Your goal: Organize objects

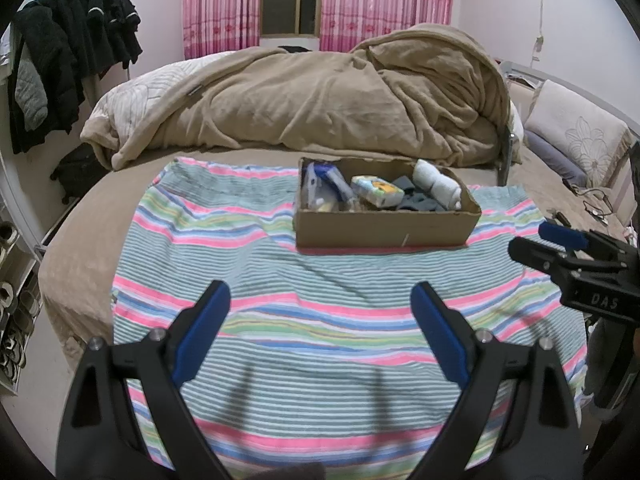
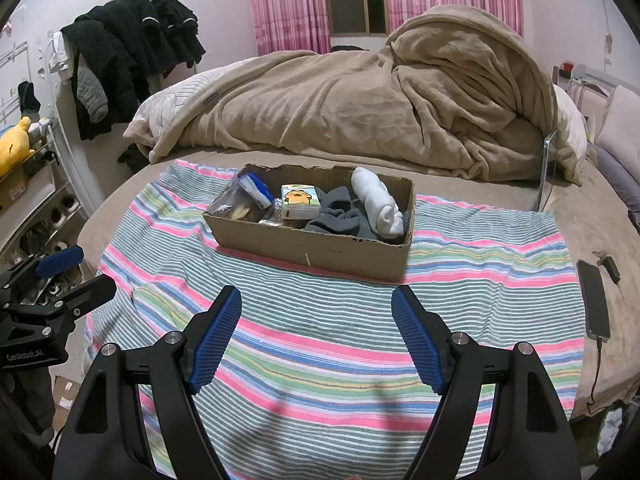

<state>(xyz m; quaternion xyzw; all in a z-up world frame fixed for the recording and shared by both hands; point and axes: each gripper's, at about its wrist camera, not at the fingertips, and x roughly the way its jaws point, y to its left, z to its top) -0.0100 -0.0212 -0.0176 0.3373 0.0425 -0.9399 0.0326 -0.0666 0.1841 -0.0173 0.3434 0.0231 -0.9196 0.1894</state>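
Observation:
A shallow cardboard box stands on a striped cloth on the bed. It holds a rolled white towel, grey socks, a tissue pack with a cartoon print and a clear bag with blue-and-white items. My left gripper is open and empty, held above the cloth in front of the box. My right gripper is open and empty, also in front of the box; it shows at the right edge of the left wrist view.
A heaped tan blanket lies behind the box. A phone on a cable lies right of the cloth. Pillows are at the far right. Dark clothes hang at the left, above shoe shelves.

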